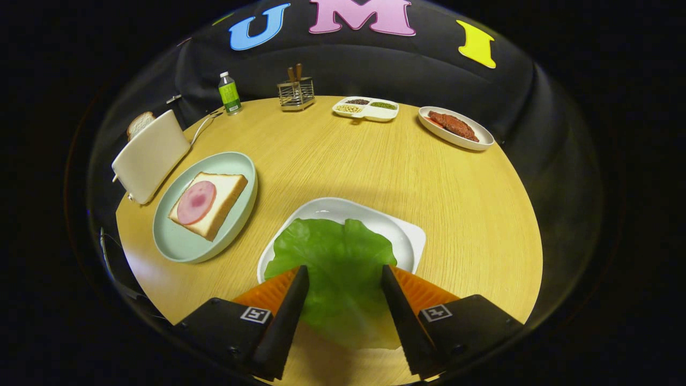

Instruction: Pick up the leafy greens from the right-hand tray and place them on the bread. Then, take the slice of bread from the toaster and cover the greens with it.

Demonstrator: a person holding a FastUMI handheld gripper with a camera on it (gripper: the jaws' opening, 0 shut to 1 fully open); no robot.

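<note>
While the two black, orange-backed fingers of the gripper (343,276) stand spread apart, a broad green lettuce leaf (335,262) lies between them, and neither finger visibly presses on it, so the jaws read as open around the leaf. It rests partly on a white rounded-square tray (410,236) just ahead of the fingertips, its near edge hanging over the tray toward the gripper. Each finger base carries a small square black-and-white marker; no words can be read on them.

At about ten o'clock from the fingers sits a pale green round plate (177,246) holding a square slice of white bread (225,195) topped with a round pink slice of ham (196,202). Just beyond the plate, further toward ten o'clock, stands a cream-coloured toaster (150,155) with a slice of bread (139,124) sticking up from its slot.

Across the round light wooden table (348,166), near eleven o'clock, stands a small clear bottle with a green label (229,94); its print is too small to read. Toward twelve o'clock stand a wire holder with wooden-handled utensils (296,92) and a white divided dish of beans and grains (366,108). At one o'clock lies a white oval plate with a reddish-brown piece of meat (454,126).
</note>
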